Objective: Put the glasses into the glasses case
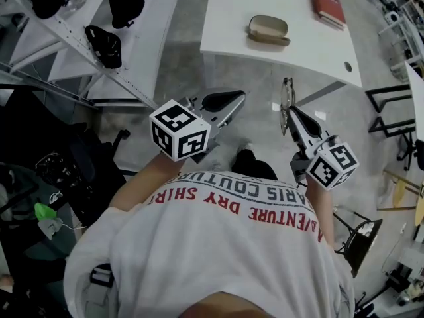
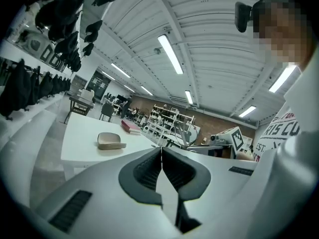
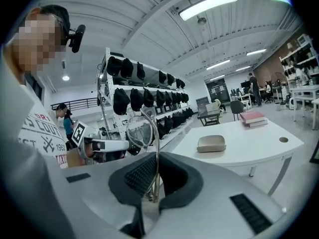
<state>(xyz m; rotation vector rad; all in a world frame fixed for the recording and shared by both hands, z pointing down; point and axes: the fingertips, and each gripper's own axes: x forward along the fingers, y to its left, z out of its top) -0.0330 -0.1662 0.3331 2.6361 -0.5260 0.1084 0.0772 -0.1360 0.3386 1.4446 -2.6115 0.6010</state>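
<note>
Metal-framed glasses [image 3: 141, 131] pinched by one temple in my R gripper [image 1: 291, 114] jaws, lenses up & clear; L gripper [image 1: 225, 103] jaws pressed together, empty, prob. free for the closed-looking case [image 1: 268, 30] on the tabletop [image 1: 232, 5] ahead.

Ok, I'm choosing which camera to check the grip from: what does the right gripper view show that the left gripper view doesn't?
Only the right gripper view: the right gripper shut on the arm of the glasses, a lens standing above its jaws. Only the left gripper view: the left gripper shut, nothing between its jaws. Both: the white table with the closed glasses case and a red book.
</note>
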